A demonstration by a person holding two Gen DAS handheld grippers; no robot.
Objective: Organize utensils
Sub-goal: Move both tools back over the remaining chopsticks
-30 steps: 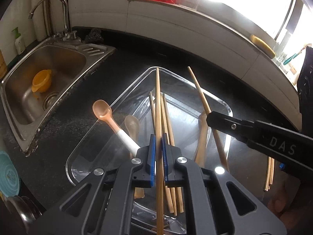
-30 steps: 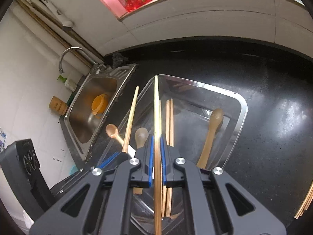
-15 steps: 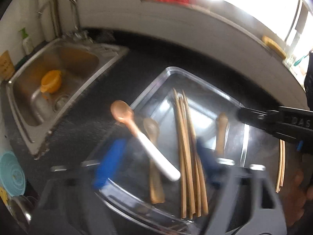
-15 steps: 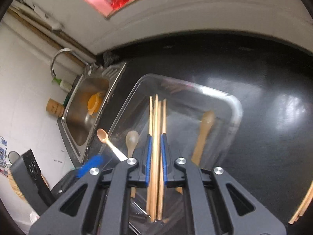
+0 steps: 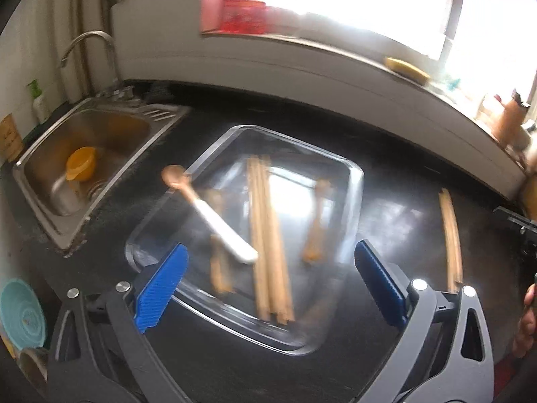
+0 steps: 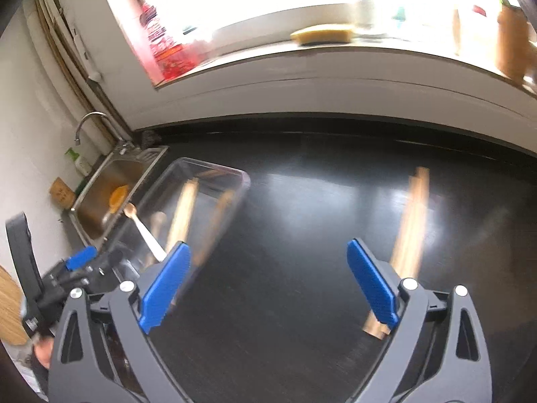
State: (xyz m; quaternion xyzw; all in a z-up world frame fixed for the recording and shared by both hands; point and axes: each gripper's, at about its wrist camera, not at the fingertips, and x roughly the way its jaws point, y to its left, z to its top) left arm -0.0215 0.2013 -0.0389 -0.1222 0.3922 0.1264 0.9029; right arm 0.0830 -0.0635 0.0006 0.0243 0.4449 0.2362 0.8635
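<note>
Wooden chopsticks [image 6: 411, 221] lie loose on the black desk [image 6: 302, 235] toward its right edge, right of the clear tray [image 5: 355, 181]. They look light, stiff and rolling; take them mid-length. Your right tool [image 6: 268, 285] and left tool [image 5: 268, 288] are both opening wide, with nothing between the pads.

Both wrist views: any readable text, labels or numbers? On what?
None readable.
Red package on the sill: print blurred.
Tan tag by the sink: marks too small.
White label on the black handle in the right wrist view: too small.
</note>
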